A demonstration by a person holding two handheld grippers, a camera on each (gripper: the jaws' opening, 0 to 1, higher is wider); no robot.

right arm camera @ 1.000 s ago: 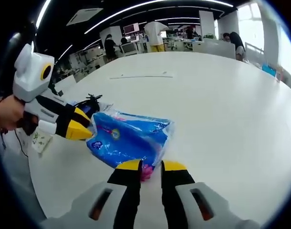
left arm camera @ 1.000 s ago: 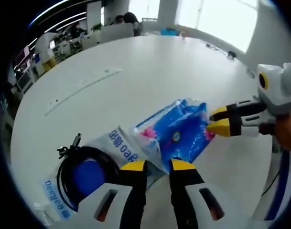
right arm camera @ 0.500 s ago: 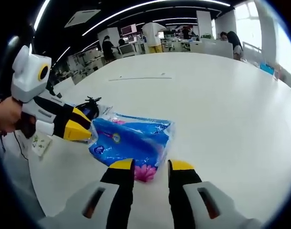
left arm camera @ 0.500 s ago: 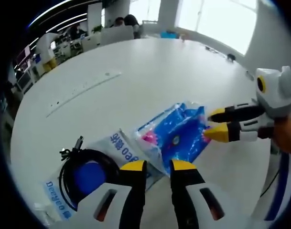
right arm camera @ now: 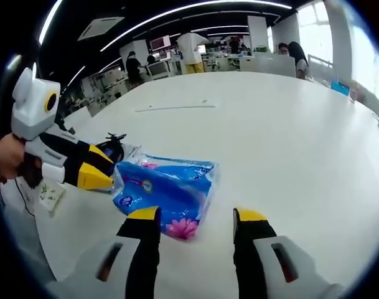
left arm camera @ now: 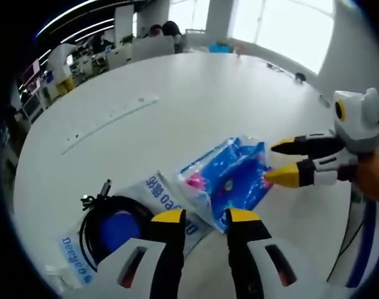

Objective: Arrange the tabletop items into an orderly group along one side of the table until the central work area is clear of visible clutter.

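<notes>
Blue tissue pack [right arm camera: 166, 192] lies flat on the white table [right arm camera: 289, 143], its long axis running from the left gripper [right arm camera: 99, 169] toward the right gripper [right arm camera: 198, 218]. Both grippers are level over the tabletop with jaws parted, gripping nothing, each at one end of the pack.

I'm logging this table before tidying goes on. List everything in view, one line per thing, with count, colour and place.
Blue packet: one, blue plastic with a pink flower print, near table edge, between both grippers.
White packet: one, white with blue lettering, beside the blue packet.
Cable coil: one, black, lying on the white packet.
Table: one, white, round.
People: several, background desks.
Left gripper: black-yellow jaws apart.
Right gripper: jaws wide apart.
Hand: holding right gripper.
</notes>
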